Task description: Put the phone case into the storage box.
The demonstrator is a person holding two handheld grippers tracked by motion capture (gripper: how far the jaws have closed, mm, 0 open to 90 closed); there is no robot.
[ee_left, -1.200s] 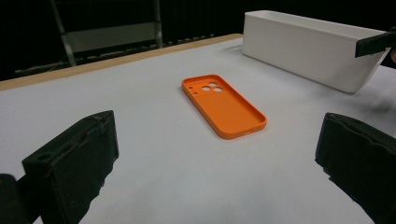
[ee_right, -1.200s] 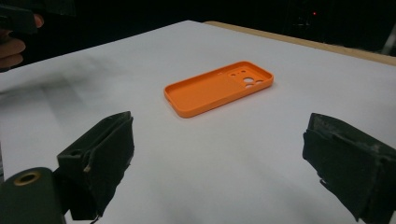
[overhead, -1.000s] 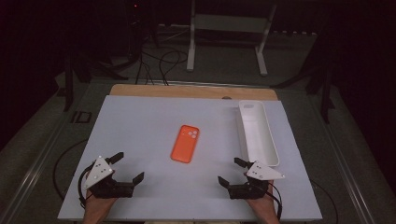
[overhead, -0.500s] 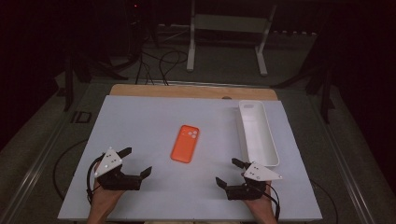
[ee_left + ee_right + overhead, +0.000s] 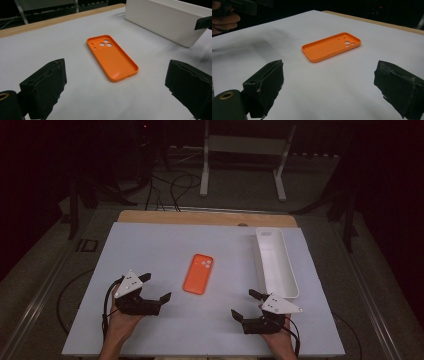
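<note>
Because the orange phone case [image 5: 198, 274] lies flat near the middle of the table [image 5: 150, 245], well apart from everything else and with its open side up, both grippers can aim straight at it. The left gripper [image 5: 156, 290] hovers near the front edge on the left, jaws spread wide and turned toward the case, which sits framed between them in the left gripper view [image 5: 111, 58]. The right gripper [image 5: 246, 304] waits near the front edge on the right, its jaws likewise wide apart and empty, the case ahead of them in the right gripper view [image 5: 331, 46].

The case is a thin shell with rounded corners and a low raised rim; its inner face looks finely dimpled, and round lens holes are cut at the end pointing toward the far edge. It looks like soft rubbery plastic, though the dim light makes that hard to confirm. A long white tray [image 5: 275, 262] with smooth upright walls stands along the right side, probably where the case belongs. The tabletop is matte and pale; a wooden strip [image 5: 200, 217] runs along the far edge.
</note>
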